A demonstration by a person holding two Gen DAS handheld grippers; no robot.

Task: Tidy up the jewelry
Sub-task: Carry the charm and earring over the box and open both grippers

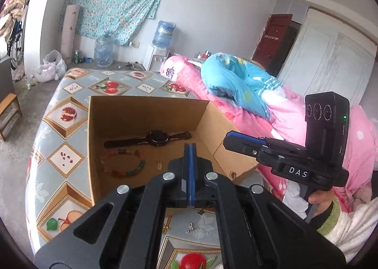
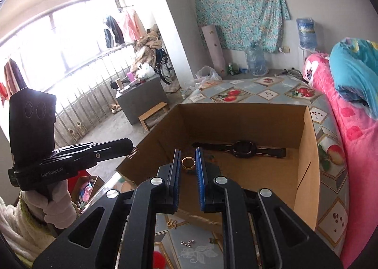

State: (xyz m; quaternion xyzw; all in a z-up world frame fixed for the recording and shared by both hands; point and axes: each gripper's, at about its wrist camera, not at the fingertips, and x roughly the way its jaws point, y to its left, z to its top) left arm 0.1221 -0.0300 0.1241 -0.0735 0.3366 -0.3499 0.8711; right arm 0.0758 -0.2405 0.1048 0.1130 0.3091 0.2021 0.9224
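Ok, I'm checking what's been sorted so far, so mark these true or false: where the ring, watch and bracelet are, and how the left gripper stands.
1. The right gripper holds a gold ring between its pads. True.
2. The black watch lies on the patterned cloth outside the box. False: it lies inside the cardboard box, near the far wall.
3. A beaded bracelet lies in the box, nearer than the watch. True.
4. The left gripper has its jaws wide open. False: they are shut together.
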